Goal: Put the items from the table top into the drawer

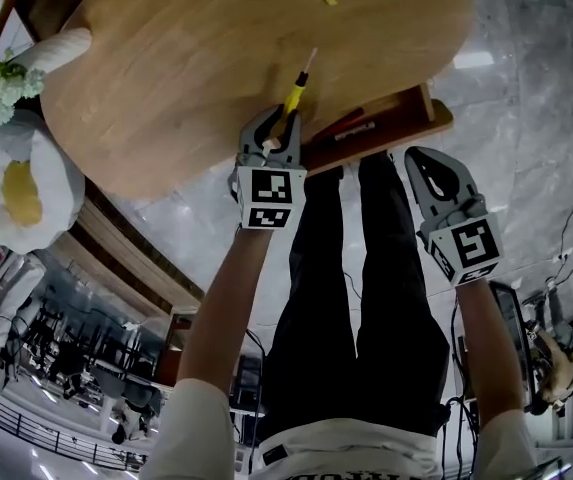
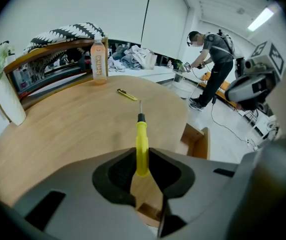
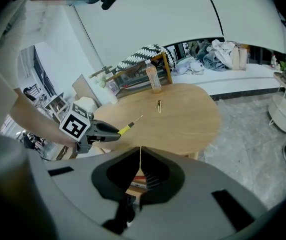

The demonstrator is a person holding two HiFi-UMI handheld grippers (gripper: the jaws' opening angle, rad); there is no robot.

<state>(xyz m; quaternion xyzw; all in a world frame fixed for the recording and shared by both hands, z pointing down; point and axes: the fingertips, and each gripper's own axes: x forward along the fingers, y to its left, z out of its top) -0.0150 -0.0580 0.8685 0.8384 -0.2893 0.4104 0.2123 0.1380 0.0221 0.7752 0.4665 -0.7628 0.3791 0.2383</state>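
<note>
My left gripper (image 1: 278, 126) is shut on the handle of a yellow screwdriver (image 1: 295, 90) over the near edge of the round wooden table (image 1: 186, 68). The metal tip points toward the table's middle. In the left gripper view the handle (image 2: 142, 143) sits pinched between the dark pads. Just right of it, under the table edge, the wooden drawer (image 1: 418, 118) stands open with a red item (image 1: 338, 125) inside. My right gripper (image 1: 423, 163) hovers by the drawer's front, shut with nothing in it. A small yellow item (image 2: 127, 95) lies farther out on the table.
An orange drink bottle (image 2: 99, 60) stands at the table's far edge beside a wooden shelf. A white vase (image 2: 7, 100) with pale flowers is at the left. A person (image 2: 213, 66) bends over a bench behind. The floor is grey marble (image 1: 526, 118).
</note>
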